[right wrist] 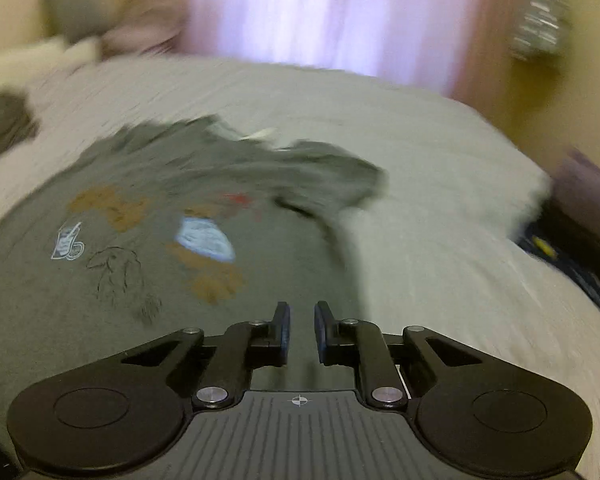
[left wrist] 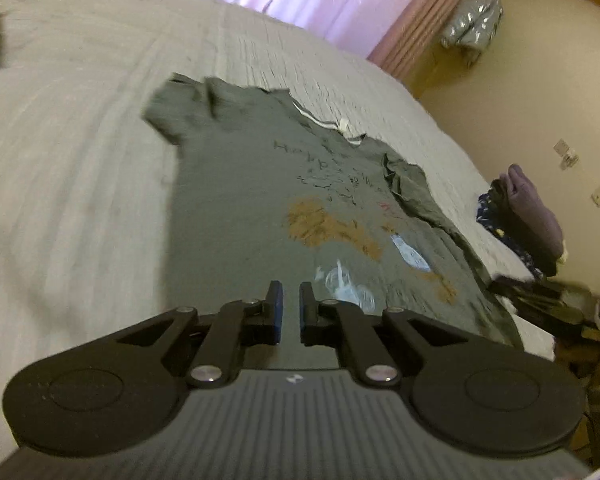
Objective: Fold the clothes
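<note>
One grey-green T-shirt [left wrist: 260,208] spread flat, print side up, on one pale bed [left wrist: 80,184]; brown, white and red prints (lettering too blurred to read). Two claws above its lower edge: left claw [left wrist: 290,304] and right claw [right wrist: 302,326], each slightly parted, gripping nothing. Pink curtain [right wrist: 320,16] behind.

- T-shirt [left wrist: 236,216]: olive green, with orange-brown patches, white-blue drawings and dark lettering.
- Bedcover [left wrist: 60,184]: pale grey, faintly striped.
- Curtain [right wrist: 320,16], top of frame: pink-lilac.
- Gripper fingers [left wrist: 275,300]: black, blue pads.
</note>
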The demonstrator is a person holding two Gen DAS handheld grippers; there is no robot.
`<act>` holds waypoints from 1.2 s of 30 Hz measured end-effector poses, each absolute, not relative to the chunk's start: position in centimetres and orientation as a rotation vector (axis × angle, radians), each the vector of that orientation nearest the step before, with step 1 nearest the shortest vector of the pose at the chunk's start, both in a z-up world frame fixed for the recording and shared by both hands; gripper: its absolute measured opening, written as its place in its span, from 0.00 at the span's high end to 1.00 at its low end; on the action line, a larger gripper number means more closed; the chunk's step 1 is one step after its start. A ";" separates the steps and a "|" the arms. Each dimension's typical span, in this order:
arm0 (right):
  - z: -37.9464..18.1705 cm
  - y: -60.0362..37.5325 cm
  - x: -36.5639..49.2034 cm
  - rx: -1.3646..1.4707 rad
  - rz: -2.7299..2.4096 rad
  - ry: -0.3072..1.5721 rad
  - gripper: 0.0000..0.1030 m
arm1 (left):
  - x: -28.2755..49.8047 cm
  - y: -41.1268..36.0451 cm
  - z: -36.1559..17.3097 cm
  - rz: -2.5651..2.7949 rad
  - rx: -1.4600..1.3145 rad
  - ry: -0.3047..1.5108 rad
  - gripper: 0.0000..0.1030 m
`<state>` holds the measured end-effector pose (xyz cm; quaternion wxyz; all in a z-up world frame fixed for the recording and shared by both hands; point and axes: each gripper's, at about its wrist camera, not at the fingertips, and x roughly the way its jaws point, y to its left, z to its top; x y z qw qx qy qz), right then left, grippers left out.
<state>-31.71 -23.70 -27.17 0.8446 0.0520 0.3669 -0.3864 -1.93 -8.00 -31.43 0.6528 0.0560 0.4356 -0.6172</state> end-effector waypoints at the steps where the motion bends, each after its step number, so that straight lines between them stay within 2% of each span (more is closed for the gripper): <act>1: -27.7 -24.7 -29.9 0.065 -0.798 0.804 0.85 | -2.0 -9.3 -31.8 -1.403 0.135 0.987 0.96; 7: -32.9 -31.4 -20.2 -0.225 -0.677 0.994 0.85 | -0.4 -13.3 -34.8 -1.363 0.151 1.007 0.96; 11: -34.5 -36.0 -20.4 -0.362 -0.869 1.009 0.85 | 1.1 -12.9 -35.4 -1.367 0.127 1.011 0.97; 14: -33.4 -41.2 -26.9 -0.060 -1.172 0.930 0.85 | 2.7 -12.5 -34.7 -1.349 0.099 0.982 0.94; 16: -32.9 -44.4 -32.6 0.241 -1.296 0.856 0.85 | 4.4 -12.6 -34.1 -1.309 0.047 0.967 0.75; 17: -32.9 -45.1 -35.4 0.375 -1.311 0.801 0.85 | 5.5 -12.6 -33.8 -1.284 0.011 0.965 0.71; 20: -32.4 -45.9 -42.8 0.720 -1.283 0.573 0.85 | 9.5 -13.7 -33.6 -1.200 -0.128 0.990 0.70; 23: -31.9 -46.3 -46.9 0.987 -1.181 0.329 0.83 | 13.3 -15.5 -34.8 -1.101 -0.298 1.074 0.60; 25: -31.8 -46.6 -47.7 1.092 -1.104 0.205 0.46 | 15.1 -16.9 -36.1 -1.058 -0.394 1.143 0.55; 26: -31.6 -46.4 -47.9 1.118 -1.070 0.166 0.15 | 15.8 -17.8 -37.0 -1.037 -0.414 1.177 0.55; 29: -31.7 -47.0 -46.6 1.160 -0.956 0.106 0.15 | 16.1 -20.0 -38.3 -0.979 -0.378 1.186 0.58; 32: -32.9 -48.0 -44.6 1.172 -0.932 0.121 0.16 | 15.6 -21.8 -38.5 -0.973 -0.330 1.145 0.79; 33: -33.4 -48.7 -43.8 1.160 -0.952 0.135 0.24 | 15.4 -22.2 -38.5 -0.975 -0.317 1.132 0.99; 34: -34.0 -49.4 -43.0 1.146 -0.975 0.148 0.34 | 15.1 -22.3 -38.3 -0.972 -0.304 1.104 1.00; 36: -34.9 -50.5 -42.1 1.138 -1.016 0.166 0.96 | 14.1 -21.6 -37.4 -0.970 -0.268 1.001 1.00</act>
